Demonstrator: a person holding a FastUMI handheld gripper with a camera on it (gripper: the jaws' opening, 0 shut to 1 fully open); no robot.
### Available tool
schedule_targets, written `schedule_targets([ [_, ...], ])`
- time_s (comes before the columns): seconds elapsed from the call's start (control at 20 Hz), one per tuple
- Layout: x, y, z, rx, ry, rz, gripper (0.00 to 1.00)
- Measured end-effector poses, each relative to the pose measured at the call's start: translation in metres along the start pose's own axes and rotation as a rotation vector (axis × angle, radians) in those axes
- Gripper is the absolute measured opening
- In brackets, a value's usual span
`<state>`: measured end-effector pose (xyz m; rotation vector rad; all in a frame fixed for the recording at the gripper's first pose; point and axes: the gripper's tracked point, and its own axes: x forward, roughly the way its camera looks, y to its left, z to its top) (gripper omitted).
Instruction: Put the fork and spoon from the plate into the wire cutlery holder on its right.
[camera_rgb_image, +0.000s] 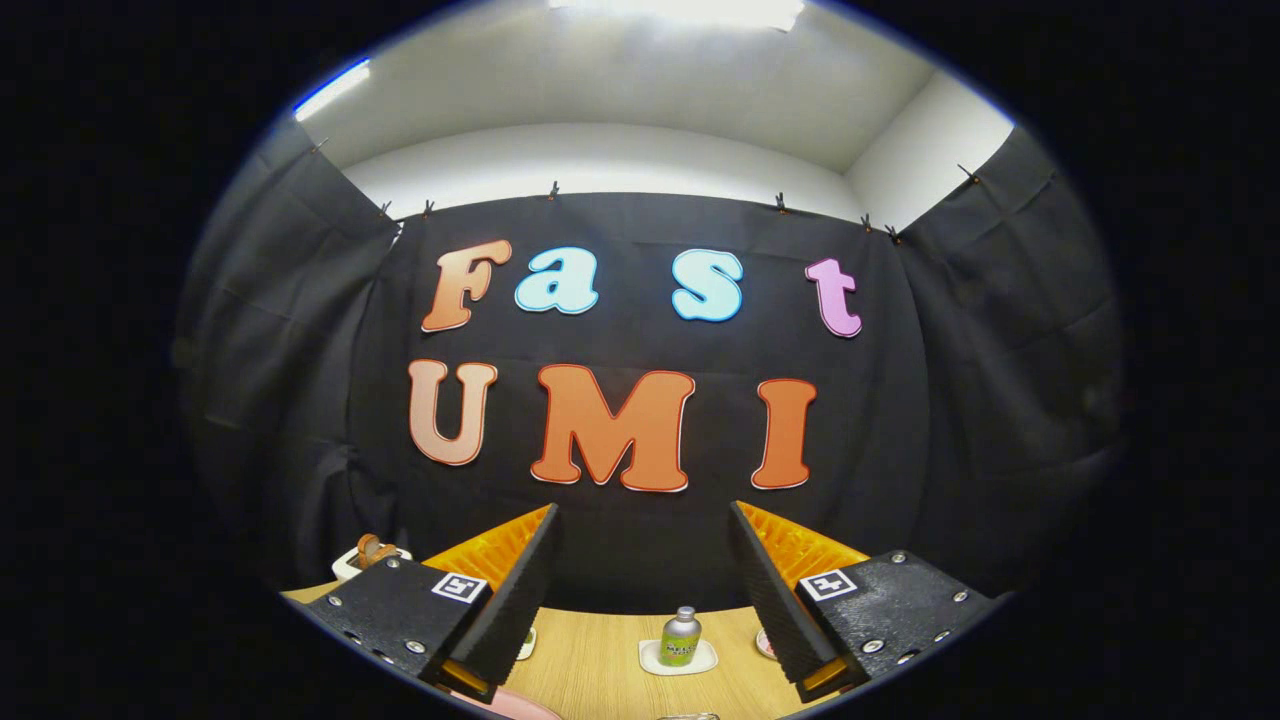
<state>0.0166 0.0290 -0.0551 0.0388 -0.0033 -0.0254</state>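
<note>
Your gripper (640, 560) rides level, looking across the table toward the booth's back wall. Fingers spread wide, nothing between them, nothing touched. You have a broad open gap from one finger (515, 590) to the other.

The wooden table (600, 665) shows as a narrow strip low between and under the fingers. Its far edge meets the black cloth just beyond the fingertips.

Between the fingers, ahead on the table: a small green bottle (681, 636) with a silver cap, upright on a white coaster (678, 659). It stands nearer your right finger than the left, with bare wood on both sides of it.

Just inside the left finger, a sliver of something white (527, 645) on the table; mostly hidden by the finger, can't say what it is. Just inside the right finger, a small piece of a round rim (765, 643), also mostly hidden.

Nearest you, low between the finger bases: a pink curved edge, likely the plate (520, 708), cut off by the view. Beside it to the right, a small bit of wire or metal (690, 716), too little to tell whether cutlery or holder. You can't make out the fork or spoon from here.

Outside the left finger, at the table's far left edge, a white container (352, 565) with a brownish object (372, 549) in it.
</note>
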Motion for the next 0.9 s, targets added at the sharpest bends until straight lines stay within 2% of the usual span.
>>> schedule_targets([
  [0.45,-0.015,-0.025,-0.013,0.026,0.010,0.134,0.98],
  [0.9,-0.014,-0.024,-0.006,0.042,-0.021,0.171,0.98],
])
